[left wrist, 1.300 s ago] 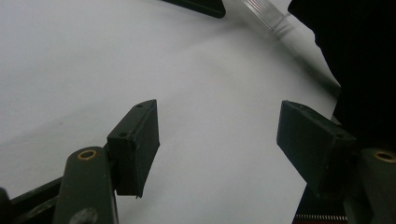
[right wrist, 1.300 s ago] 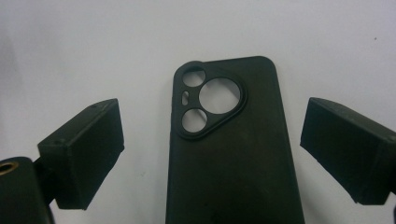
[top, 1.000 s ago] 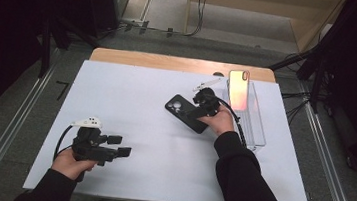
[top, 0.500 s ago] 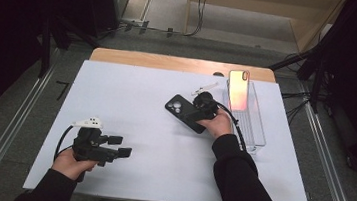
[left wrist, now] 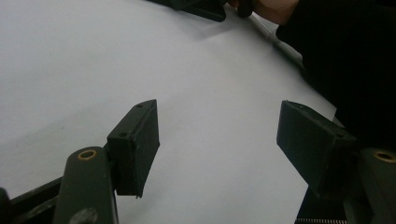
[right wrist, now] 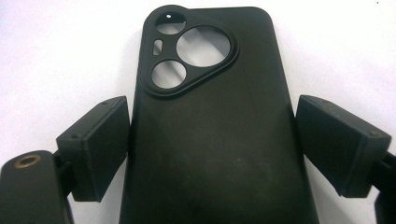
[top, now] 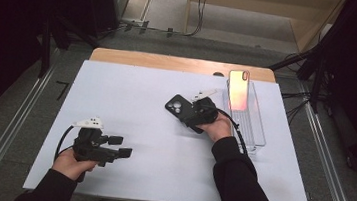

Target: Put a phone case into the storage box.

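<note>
My right gripper (right wrist: 212, 144) straddles the black phone case (right wrist: 210, 135), which lies flat, back up, on the white table cover (top: 131, 95), just left of the clear tray (top: 258, 134); its long axis runs straight away from me along the line of my jaws, camera cut-outs at the far end; the jaws have just been closing, the left pad touches or nearly touches the case's edge, the right pad stands a sliver off, so I judge the grip not yet made; the squeeze must come across the short width. My left gripper (top: 120, 145) rests well apart at the near left, its 2 jaws spread with nothing between them, so my right hand is the nearer. The tray holds 1 phone (top: 240, 89), propped at its far end; the rest of the tray looks bare.
</note>
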